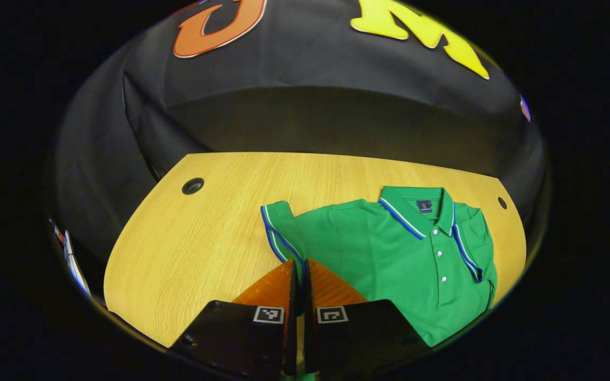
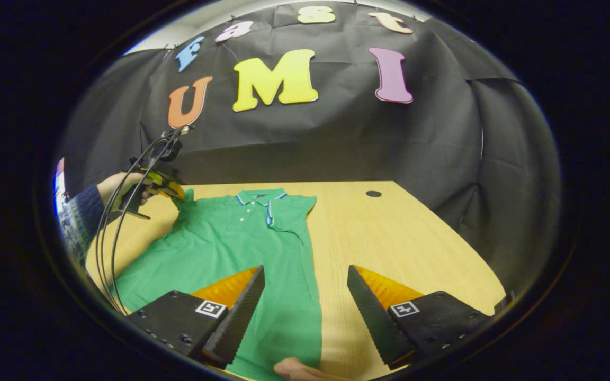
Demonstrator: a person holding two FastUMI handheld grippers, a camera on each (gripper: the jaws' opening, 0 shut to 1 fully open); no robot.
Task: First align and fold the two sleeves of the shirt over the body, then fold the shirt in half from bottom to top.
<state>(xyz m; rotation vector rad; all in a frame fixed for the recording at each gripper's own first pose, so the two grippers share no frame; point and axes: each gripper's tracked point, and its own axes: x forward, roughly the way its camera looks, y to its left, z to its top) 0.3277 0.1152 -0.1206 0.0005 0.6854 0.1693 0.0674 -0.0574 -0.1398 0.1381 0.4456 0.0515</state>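
Tongs on the left [image 1: 298,275] are pressed together on the edge of the polo shirt's [image 1: 389,254] striped sleeve [image 1: 278,233], apparently pinching the cloth, though the contact itself is hard to make out; the right tongs [image 2: 305,301] stand spread above the shirt's lower body, holding nothing. Beyond them the green shirt lies face up on the wooden table [image 1: 188,248], its other sleeve already folded over the chest beside the collar [image 1: 416,211]. Judging by this, the second sleeve fold is in hand: next, carry this sleeve inward across the body, lay it flat and let go.
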